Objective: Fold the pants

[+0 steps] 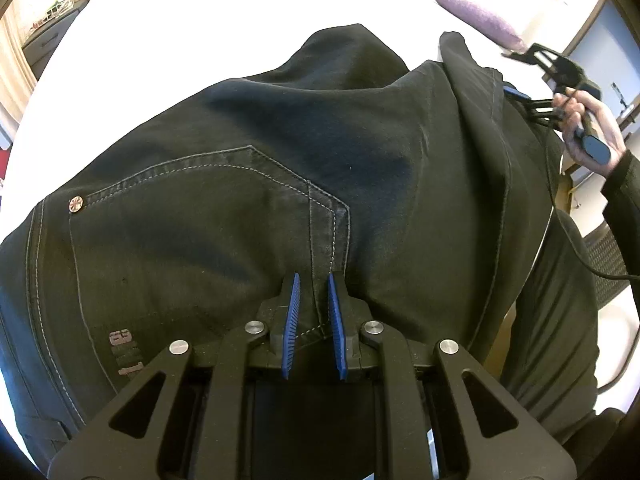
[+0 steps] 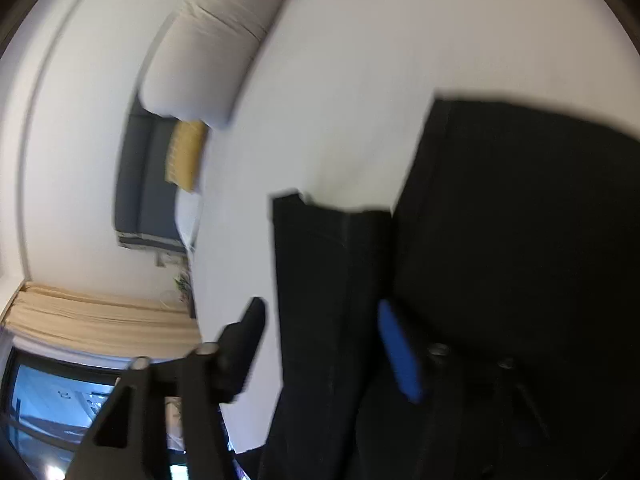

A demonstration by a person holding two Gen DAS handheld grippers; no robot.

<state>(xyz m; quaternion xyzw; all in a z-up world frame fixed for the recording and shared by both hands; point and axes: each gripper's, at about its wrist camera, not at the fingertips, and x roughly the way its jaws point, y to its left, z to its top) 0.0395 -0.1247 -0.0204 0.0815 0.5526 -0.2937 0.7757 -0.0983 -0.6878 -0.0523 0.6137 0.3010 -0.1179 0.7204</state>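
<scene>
At the bottom centre of the left wrist view, the left gripper [image 1: 314, 308] pinches a stitched seam of the black pants [image 1: 248, 208], which spread over the white bed [image 1: 200, 20]. Farther off, at right, a hand [image 1: 592, 120] holds the right gripper [image 2: 320, 344], jaws apart, cloth lying loose between them.

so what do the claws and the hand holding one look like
Both claws are black with cut-out linkage arms, silver pivot bolts and ribbed blue pads: left claw, right claw. A thin black cable trails from the right one. The hand has a dark sleeve.
</scene>
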